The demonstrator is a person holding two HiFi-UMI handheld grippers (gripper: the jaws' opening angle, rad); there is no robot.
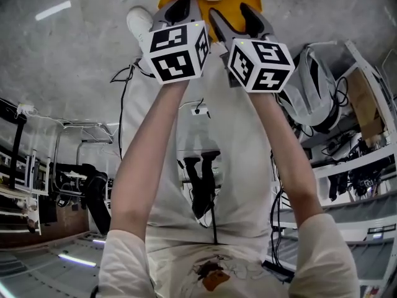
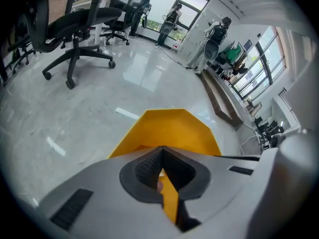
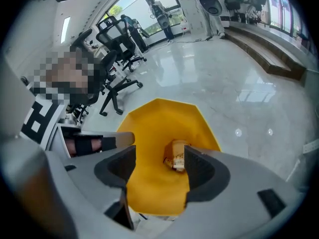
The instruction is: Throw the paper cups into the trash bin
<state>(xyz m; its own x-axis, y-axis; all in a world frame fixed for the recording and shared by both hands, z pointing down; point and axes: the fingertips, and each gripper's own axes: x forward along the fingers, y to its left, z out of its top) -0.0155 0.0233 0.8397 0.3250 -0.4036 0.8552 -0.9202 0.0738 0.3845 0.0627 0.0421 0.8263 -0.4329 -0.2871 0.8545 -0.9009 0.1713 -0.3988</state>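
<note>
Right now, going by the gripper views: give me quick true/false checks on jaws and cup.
1. The right gripper has its jaws apart, gripping nothing. True.
2. The left gripper is wide open. False: its pads are together.
3. A paper cup lies on the yellow surface. True.
4. The right gripper holds the paper cup. False: the cup lies on the yellow surface beyond the open jaws, unclamped.
</note>
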